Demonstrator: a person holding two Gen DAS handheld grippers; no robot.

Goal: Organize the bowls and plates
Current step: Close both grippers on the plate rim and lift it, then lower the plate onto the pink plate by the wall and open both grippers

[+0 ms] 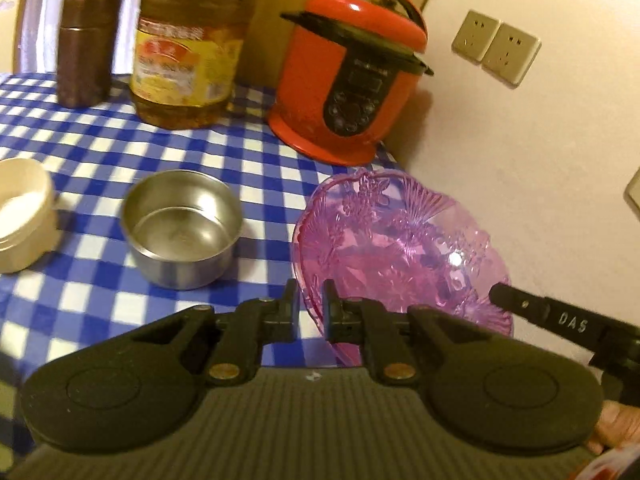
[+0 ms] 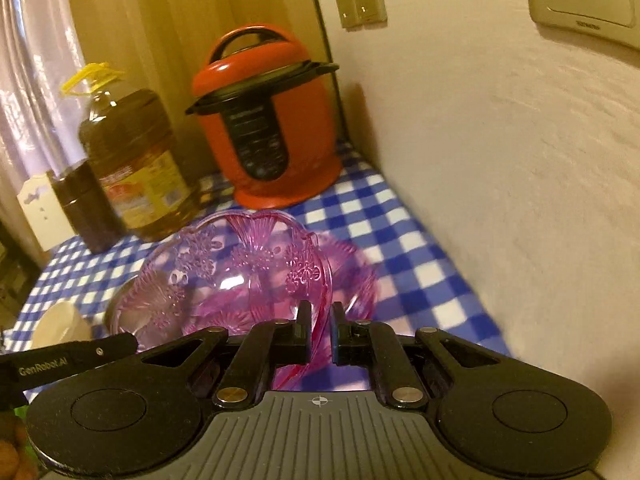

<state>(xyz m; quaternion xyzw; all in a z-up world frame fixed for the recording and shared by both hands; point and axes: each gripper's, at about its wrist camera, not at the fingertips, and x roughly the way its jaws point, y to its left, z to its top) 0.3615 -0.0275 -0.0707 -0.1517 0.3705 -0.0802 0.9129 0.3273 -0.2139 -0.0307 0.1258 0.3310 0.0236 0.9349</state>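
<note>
Above the checked tablecloth (image 1: pixel 100 140), near the red cooker (image 1: pixel 348 72), the pink glass dish (image 1: pixel 400 240) hangs tilted, its rim pinched by the left gripper (image 1: pixel 310 300) and right gripper (image 2: pixel 321 322). Judged barely begun: steel bowl (image 1: pixel 182 228) and cream bowl (image 1: pixel 20 216) stand apart, unstacked. Only the left view shows both bowls clearly; only the right shows the oil bottle's (image 2: pixel 132 160) yellow cap.

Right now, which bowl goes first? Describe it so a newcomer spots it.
On the blue-checked tablecloth, find the red pressure cooker by the wall. Just in front sits the pink bowl. Unlike the steel bowl beside it, it is see-through, flower-embossed, with a scalloped rim.
</note>
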